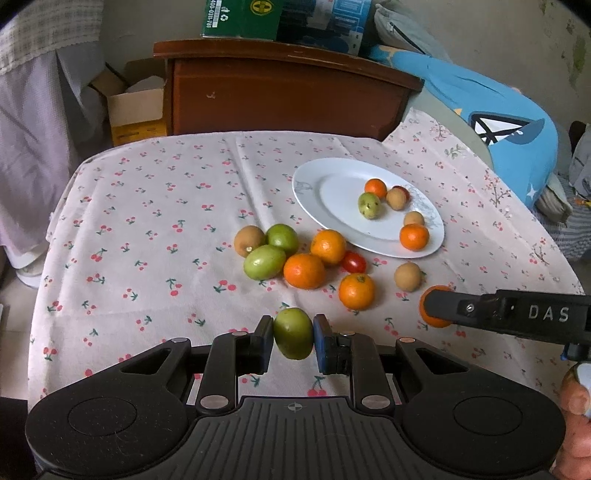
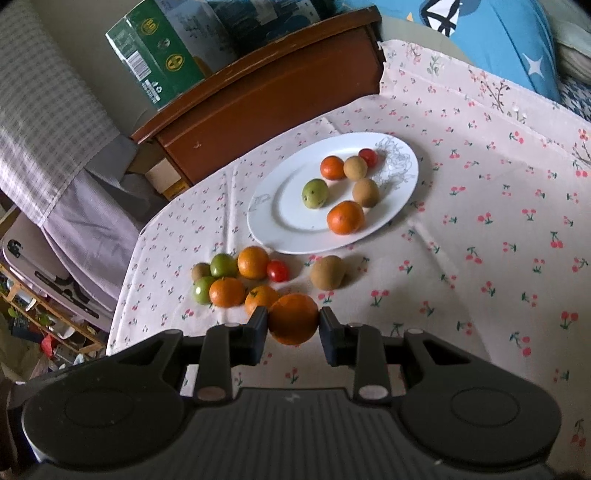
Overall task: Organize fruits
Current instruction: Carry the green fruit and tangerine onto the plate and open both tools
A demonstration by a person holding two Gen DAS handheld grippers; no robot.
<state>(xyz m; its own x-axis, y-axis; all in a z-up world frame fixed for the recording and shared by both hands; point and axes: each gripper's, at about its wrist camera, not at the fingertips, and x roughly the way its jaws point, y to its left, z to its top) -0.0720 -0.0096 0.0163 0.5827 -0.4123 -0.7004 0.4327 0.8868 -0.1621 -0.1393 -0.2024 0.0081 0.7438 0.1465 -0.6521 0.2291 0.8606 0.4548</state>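
Nearer than the white plate (image 1: 306, 184) on the counter (image 1: 147, 221), the left tongs (image 1: 293, 338) clamp a small, firm green fruit (image 1: 293, 332) and the right tongs (image 2: 293, 325) a light, slightly yielding orange (image 2: 293, 323), both likely slippery-round and best pinched across the middle.

Dark wooden cabinet (image 1: 288, 92) at the far side, green box (image 1: 242, 18) on top, open cardboard box (image 1: 129, 107) left, pale wall (image 1: 498, 33) behind.

Plate (image 2: 266, 229) sits on the tabletop (image 2: 480, 229) holding six fruits; loose fruit cluster (image 2: 236, 277) lies just before it, cabinet (image 2: 266, 107) behind.
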